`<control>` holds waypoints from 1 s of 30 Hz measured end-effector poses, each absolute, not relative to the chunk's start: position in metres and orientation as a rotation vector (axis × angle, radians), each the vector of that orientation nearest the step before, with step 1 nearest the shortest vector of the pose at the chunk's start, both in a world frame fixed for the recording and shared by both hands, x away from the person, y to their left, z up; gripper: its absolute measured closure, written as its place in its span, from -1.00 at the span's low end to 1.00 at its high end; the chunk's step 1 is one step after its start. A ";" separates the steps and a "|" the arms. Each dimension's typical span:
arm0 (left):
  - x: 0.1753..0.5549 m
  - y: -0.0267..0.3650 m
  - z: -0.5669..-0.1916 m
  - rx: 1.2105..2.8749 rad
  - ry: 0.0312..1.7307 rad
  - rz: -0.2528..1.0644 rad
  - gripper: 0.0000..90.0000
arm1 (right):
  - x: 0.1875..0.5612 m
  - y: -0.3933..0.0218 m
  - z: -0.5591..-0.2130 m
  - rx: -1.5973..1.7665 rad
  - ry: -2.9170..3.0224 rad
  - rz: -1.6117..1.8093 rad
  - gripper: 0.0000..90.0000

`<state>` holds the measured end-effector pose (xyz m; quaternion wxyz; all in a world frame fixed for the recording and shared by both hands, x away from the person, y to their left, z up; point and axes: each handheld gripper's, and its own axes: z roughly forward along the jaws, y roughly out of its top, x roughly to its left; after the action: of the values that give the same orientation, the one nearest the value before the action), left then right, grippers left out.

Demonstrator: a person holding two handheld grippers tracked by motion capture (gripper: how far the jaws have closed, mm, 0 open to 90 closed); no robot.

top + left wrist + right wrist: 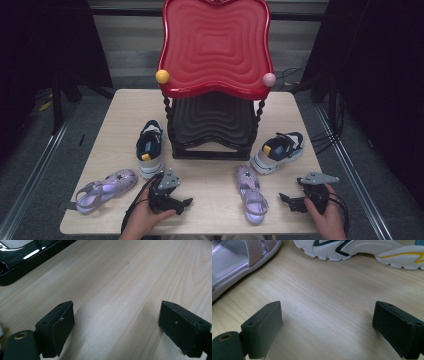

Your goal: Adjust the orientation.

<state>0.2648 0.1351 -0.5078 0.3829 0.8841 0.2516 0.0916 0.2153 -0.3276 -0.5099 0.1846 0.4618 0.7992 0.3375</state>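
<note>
Two sneakers and two lilac sandals lie on a pale wooden table (pixel 210 185). One white and navy sneaker (pixel 150 147) is left of a black rack, the other sneaker (pixel 278 151) right of it. One sandal (pixel 102 190) lies at the front left, the other sandal (pixel 251 195) at the front middle. My left gripper (pixel 182 204) rests low near the front edge, open over bare wood (pixel 115 322). My right gripper (pixel 287 201) is open too, right of the middle sandal (pixel 234 260), with the sneaker's sole (pixel 352 251) ahead of it.
A two-tier rack stands at the table's back middle: a red wavy tray (pixel 215 47) on top with a yellow knob (pixel 162 76) and a pink knob (pixel 269 79), a black tray (pixel 212 122) below. Its black base edge (pixel 22 262) is in the left gripper view. Dark floor surrounds the table.
</note>
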 end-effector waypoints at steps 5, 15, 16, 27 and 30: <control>0.265 0.135 -0.508 2.254 0.640 0.234 -0.71 | 0.215 -0.328 -0.510 1.301 2.253 0.952 -0.81; 0.264 0.135 -0.508 2.255 0.641 0.234 -0.71 | 0.216 -0.328 -0.510 1.300 2.255 0.953 -0.81; 0.264 0.136 -0.507 2.260 0.643 0.240 -0.71 | 0.216 -0.328 -0.510 1.299 2.255 0.955 -0.81; 0.259 0.131 -0.498 2.314 0.634 0.199 -0.59 | 0.217 -0.328 -0.510 1.293 2.260 0.956 -0.82; 0.256 0.135 -0.485 2.303 0.623 0.170 -0.58 | 0.217 -0.328 -0.510 1.293 2.260 0.956 -0.82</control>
<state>0.2561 0.1347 -0.4855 0.3662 0.8960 0.2423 0.0663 0.2166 -0.3276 -0.5099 0.1827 0.4583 0.8011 0.3388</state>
